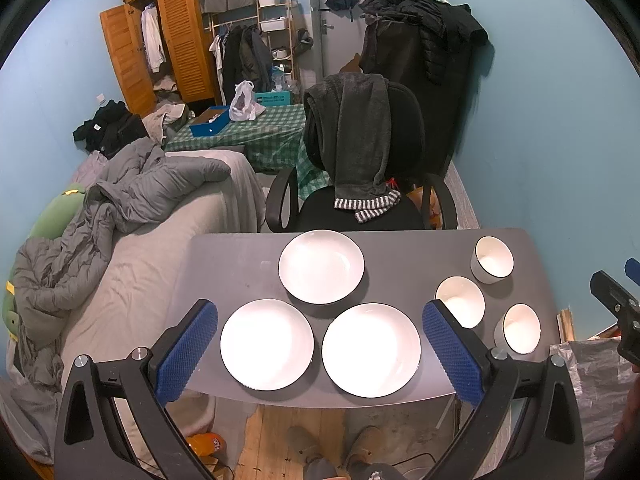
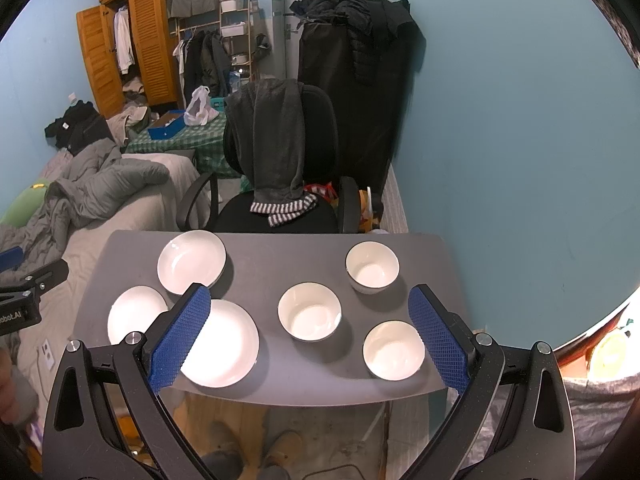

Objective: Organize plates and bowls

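Right now both grippers are hovering above the near edge of a small grey table (image 1: 240, 248), each with its blue-padded fingers spread wide and gripping nothing. Through the left gripper (image 1: 320, 344) three white plates are lying in a loose triangle on the table's left half: a far plate (image 1: 321, 266), a near-left plate (image 1: 267, 344) and a near-right plate (image 1: 371, 349), close together (whether any rims are touching is hard to tell). Three white bowls are sitting upright on the right half, apart from one another; through the right gripper (image 2: 308, 334) they are showing as a far bowl (image 2: 372, 267), a middle bowl (image 2: 309, 311) and a near bowl (image 2: 393, 350) just beside the right-hand pad. An office chair (image 1: 360, 208) draped with dark clothing is standing just behind the table, and an unmade bed (image 1: 132, 240) is lying along its left side.
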`<state>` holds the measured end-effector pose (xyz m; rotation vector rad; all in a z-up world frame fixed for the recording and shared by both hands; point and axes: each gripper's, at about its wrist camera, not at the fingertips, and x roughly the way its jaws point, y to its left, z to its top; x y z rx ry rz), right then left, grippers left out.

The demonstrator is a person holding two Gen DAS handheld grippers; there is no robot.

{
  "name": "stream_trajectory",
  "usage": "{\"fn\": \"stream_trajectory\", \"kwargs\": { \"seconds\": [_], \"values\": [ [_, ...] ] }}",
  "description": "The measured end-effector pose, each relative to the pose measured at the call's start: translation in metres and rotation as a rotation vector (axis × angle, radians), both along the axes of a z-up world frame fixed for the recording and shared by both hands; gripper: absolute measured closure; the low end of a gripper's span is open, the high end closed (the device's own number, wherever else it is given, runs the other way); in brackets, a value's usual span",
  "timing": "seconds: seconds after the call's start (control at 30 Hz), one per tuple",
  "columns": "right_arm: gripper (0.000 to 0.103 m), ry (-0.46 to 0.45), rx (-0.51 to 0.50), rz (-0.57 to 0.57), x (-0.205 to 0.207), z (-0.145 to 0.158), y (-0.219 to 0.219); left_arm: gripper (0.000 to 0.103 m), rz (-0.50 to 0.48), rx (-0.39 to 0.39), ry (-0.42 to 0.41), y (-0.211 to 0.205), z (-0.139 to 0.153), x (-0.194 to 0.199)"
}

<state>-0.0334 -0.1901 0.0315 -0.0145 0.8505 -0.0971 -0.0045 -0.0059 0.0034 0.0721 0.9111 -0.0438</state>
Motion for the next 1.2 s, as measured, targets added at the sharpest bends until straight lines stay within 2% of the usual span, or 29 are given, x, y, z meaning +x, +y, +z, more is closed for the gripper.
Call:
{"fn": "stream_trajectory", "kwargs": {
  "seconds": [0.43, 0.83, 1.0, 1.2],
  "values": [
    [0.005, 0.004, -0.002, 0.003, -0.003, 0.000, 0.000, 0.000, 0.006, -0.002, -0.004, 0.004, 0.000, -0.002],
    [0.005, 0.005, 0.002, 0.031, 0.004, -0.007, 0.007, 0.002, 0.011, -0.005, -0.006, 0.028, -0.009, -0.007],
    [0.005, 0.009, 0.025, 0.047, 0.008, -0.016, 0.013, 0.011, -0.009, -0.005, 0.023, 0.036, -0.022, -0.006],
    [0.005, 0.016, 0.040, 0.073, 0.011, -0.028, 0.026, 0.012, -0.035, 0.008, 0.056, 0.044, -0.042, -0.009]
  ]
}}
